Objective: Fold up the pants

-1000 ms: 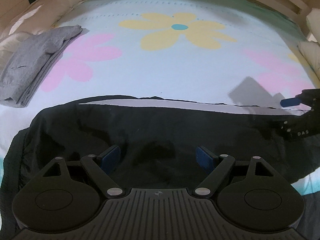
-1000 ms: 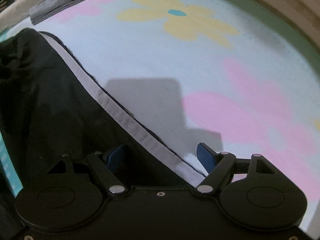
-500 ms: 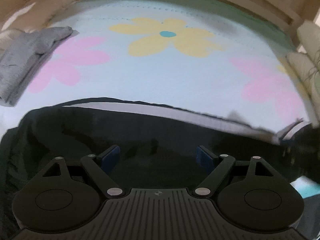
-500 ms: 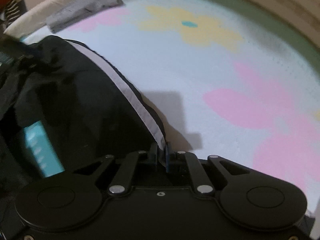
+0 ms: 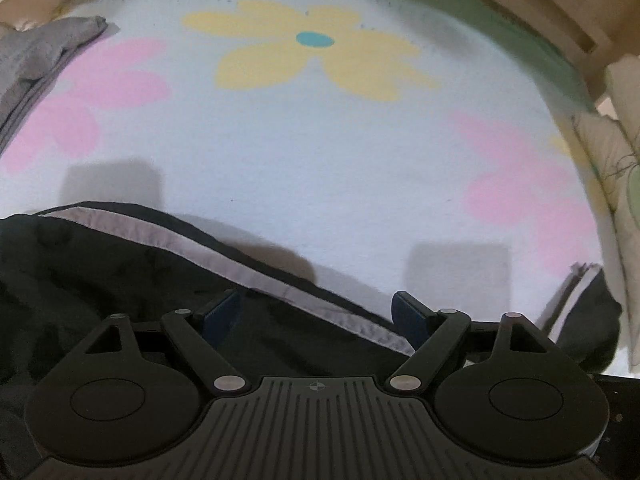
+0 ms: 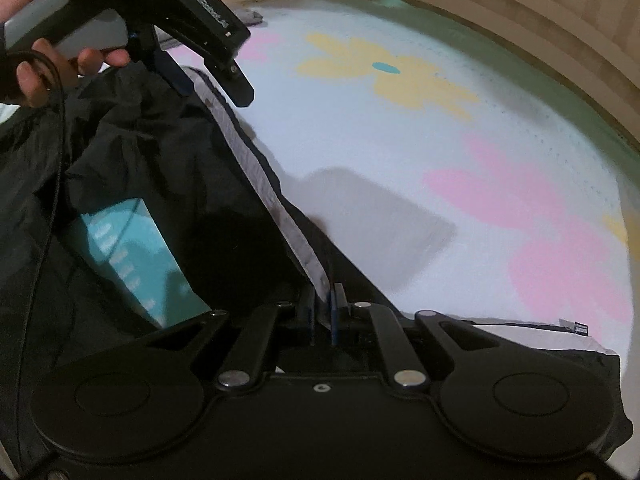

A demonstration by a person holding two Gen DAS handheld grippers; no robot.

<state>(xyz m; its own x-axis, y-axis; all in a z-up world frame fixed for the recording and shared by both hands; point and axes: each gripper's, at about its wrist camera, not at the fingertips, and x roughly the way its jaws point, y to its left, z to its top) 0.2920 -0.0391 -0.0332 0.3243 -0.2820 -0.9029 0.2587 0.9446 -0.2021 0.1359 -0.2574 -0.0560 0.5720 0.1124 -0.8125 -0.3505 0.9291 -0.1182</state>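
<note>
Black pants [image 5: 100,280] with a grey side stripe [image 5: 224,252] lie crumpled on the flowered bed sheet [image 5: 320,152]. My left gripper [image 5: 316,314] hovers open just above them, and the stripe runs slantwise between its blue pads [image 5: 220,312]. In the right wrist view my right gripper [image 6: 324,312] is shut on the pants [image 6: 160,160], pinching the grey stripe [image 6: 276,208] and holding that edge lifted. That view also shows a hand [image 6: 36,68] holding the left gripper [image 6: 208,84] at the upper left, over the same stripe.
A folded grey garment [image 5: 36,56] lies at the far left of the bed. Pillows [image 5: 616,160] lie along the right side. A wooden frame [image 6: 520,20] borders the far edge. Teal sheet border [image 6: 132,256] shows through a gap in the pants.
My right gripper closed on the striped edge and carried it up and toward the left gripper, bunching the pants. The left gripper shifted over the stripe and stayed open.
</note>
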